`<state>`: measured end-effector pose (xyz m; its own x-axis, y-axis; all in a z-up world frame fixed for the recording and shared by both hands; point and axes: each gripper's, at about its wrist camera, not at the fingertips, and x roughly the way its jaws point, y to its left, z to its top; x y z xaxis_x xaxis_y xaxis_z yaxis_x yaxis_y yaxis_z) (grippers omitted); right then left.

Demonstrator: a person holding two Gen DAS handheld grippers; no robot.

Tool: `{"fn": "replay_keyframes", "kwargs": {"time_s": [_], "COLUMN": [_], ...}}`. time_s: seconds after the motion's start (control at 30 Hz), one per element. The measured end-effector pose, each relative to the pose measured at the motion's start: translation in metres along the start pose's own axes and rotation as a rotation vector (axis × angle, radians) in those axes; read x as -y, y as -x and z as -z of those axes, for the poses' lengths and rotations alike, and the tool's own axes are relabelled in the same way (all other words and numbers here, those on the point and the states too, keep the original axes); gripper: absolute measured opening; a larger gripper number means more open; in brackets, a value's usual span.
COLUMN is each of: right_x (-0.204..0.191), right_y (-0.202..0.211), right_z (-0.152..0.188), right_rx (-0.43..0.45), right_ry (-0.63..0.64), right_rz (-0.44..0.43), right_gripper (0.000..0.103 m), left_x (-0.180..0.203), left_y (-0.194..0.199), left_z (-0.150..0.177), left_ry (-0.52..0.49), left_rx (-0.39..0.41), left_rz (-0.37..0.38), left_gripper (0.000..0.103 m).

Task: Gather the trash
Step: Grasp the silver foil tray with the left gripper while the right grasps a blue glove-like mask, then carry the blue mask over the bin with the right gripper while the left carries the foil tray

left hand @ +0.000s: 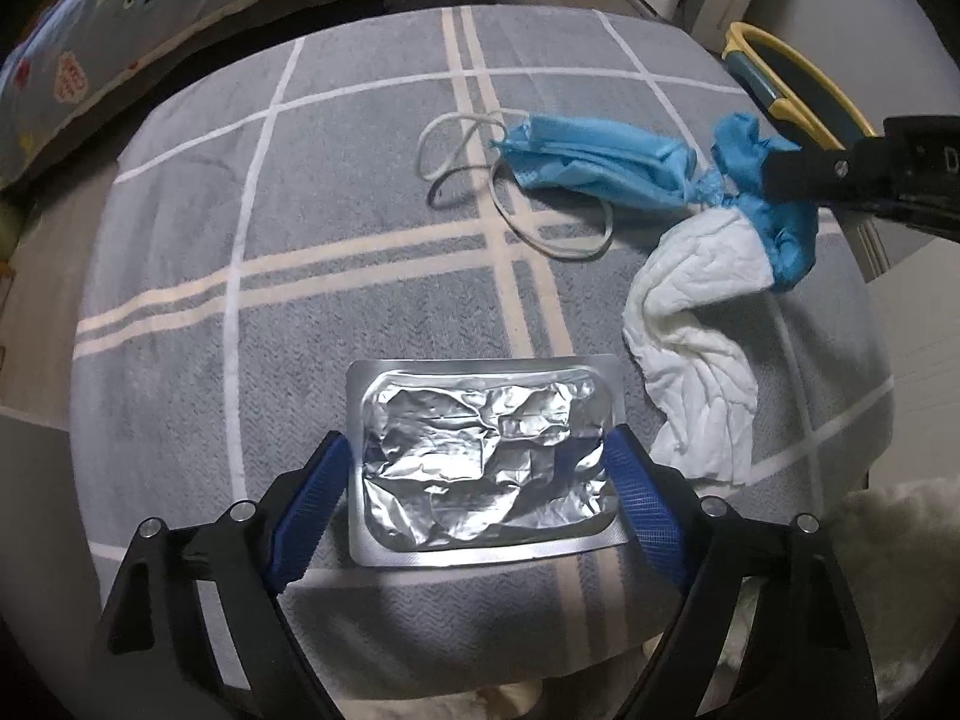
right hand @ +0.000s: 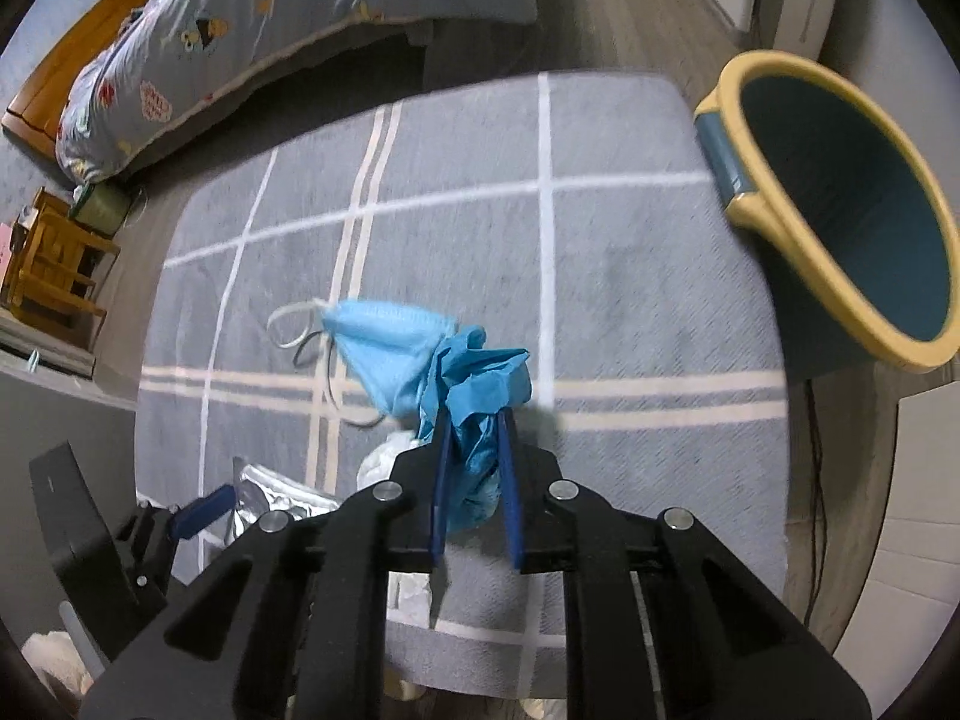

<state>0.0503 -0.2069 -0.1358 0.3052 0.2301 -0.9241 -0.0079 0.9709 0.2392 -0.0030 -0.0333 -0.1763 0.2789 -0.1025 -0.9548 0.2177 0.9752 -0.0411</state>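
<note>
Trash lies scattered on the grey plaid blanket (left hand: 360,192): a crumpled blue-and-white pad (left hand: 708,312), a pale blue face mask (left hand: 594,162) and a flat silver foil blister pack (left hand: 480,462). The right gripper (right hand: 474,438) is clamped on the pad's blue end, whose long axis trails back toward the foil. The white tail could probably snag the mask or miss the yellow-rimmed teal bin (right hand: 840,210). The left gripper (left hand: 480,468) stands wide, straddling the foil, long side crosswise.
</note>
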Motion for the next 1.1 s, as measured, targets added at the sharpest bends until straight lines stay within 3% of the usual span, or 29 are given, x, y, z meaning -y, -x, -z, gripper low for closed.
{"fn": "replay_keyframes", "kwargs": {"time_s": [0.03,0.07,0.13,0.27,0.63,0.7,0.77,0.93,0.97,1.0,1.1], "right_x": [0.002,0.002,0.004,0.007,0.003,0.001,0.000,0.002,0.002,0.001,-0.001], "right_y": [0.003,0.006,0.010,0.014,0.019,0.021,0.024,0.029,0.031,0.034,0.041], "right_z": [-0.002,-0.003,-0.006,-0.009,-0.010,-0.011,-0.012,-0.015,-0.016,-0.017,-0.021], "right_rx": [0.007,0.016,0.034,0.042,0.067,0.077,0.087,0.103,0.108,0.117,0.141], "right_ry": [0.000,0.000,-0.007,-0.014,0.014,0.021,0.025,0.015,0.015,0.020,0.030], "right_rz": [0.005,0.009,0.006,0.008,0.006,0.003,0.003,-0.004,-0.005,-0.006,-0.010], "right_gripper": [0.014,0.014,0.014,0.014,0.014,0.014,0.014,0.014,0.014,0.014,0.014], "left_x": [0.000,0.000,-0.005,-0.016,-0.009,-0.010,-0.015,-0.010,-0.008,-0.004,0.005], "left_y": [0.003,0.007,0.015,0.014,0.020,0.022,0.025,0.037,0.041,0.045,0.059], "left_z": [0.001,-0.001,-0.007,-0.011,-0.017,-0.021,-0.024,-0.027,-0.027,-0.028,-0.029], "left_ry": [-0.001,-0.003,0.016,0.055,-0.010,0.006,0.024,0.023,0.016,0.002,-0.031], "left_rx": [0.007,0.020,0.044,0.030,0.112,0.124,0.135,0.179,0.192,0.203,0.223], "left_rz": [-0.002,-0.003,0.023,0.061,0.017,0.023,0.049,0.081,0.082,0.085,0.105], "left_gripper": [0.084,0.071,0.061,0.059,0.046,0.028,0.021,0.014,0.012,0.002,0.002]}}
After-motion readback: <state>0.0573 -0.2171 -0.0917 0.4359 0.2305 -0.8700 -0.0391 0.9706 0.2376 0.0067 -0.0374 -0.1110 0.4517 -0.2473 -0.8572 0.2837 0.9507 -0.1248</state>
